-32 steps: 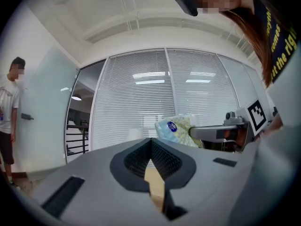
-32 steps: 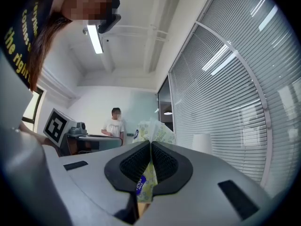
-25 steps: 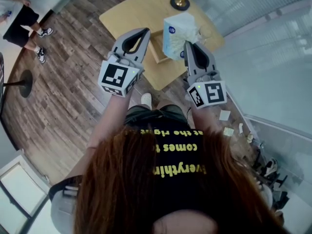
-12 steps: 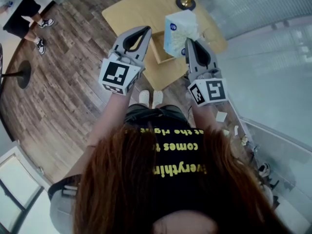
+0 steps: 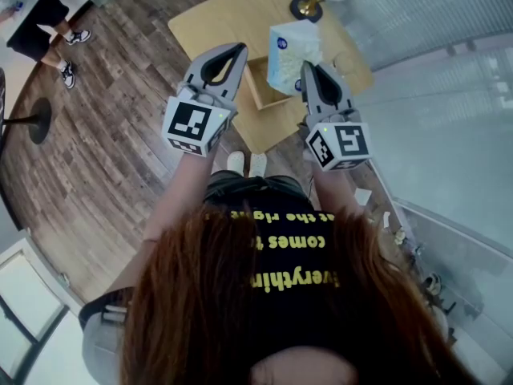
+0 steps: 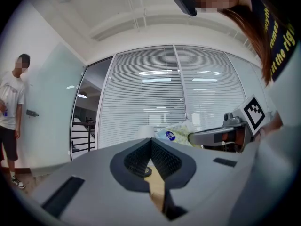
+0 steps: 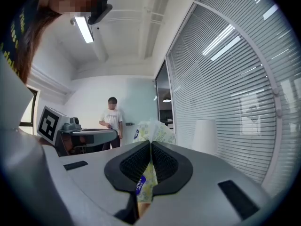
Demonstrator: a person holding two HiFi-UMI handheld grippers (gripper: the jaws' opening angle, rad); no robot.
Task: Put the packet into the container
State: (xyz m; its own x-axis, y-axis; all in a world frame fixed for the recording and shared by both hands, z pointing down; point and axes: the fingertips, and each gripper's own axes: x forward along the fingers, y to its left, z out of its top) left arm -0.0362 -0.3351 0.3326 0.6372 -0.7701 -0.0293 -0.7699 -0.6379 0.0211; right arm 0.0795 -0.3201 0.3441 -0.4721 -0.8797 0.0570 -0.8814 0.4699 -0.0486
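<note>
Asker: Jaws first, since they are nearest the person. How do they stand?

Watcher: On the right gripper (image 7: 149,143) they are pressed together on the packet (image 7: 152,130), a pale tissue pack with a blue badge. It is pinched by one edge, and its bulk stands out past the tips. On the left gripper (image 6: 151,141) they are also together, with nothing between them. Only tabletop shows through the slot behind the tips.

Asker: So where does that put the packet?

Watcher: It is held up in the air above the table (image 5: 207,22). The left gripper is at about the same height, well apart from it.

Asker: And the container?

Watcher: It is an open wooden box (image 5: 253,84) sitting on the table between the two grippers in the head view. The packet shows at its far right corner. Whether it hangs over the opening or just beside it, I cannot tell.

Asker: Anything farther out?

Watcher: A round lamp base (image 5: 306,7) stands at the far end of the table. A bystander (image 5: 38,13) in dark shorts is off across the plank floor (image 5: 104,135). Slatted blinds (image 7: 225,69) run along the right side.
</note>
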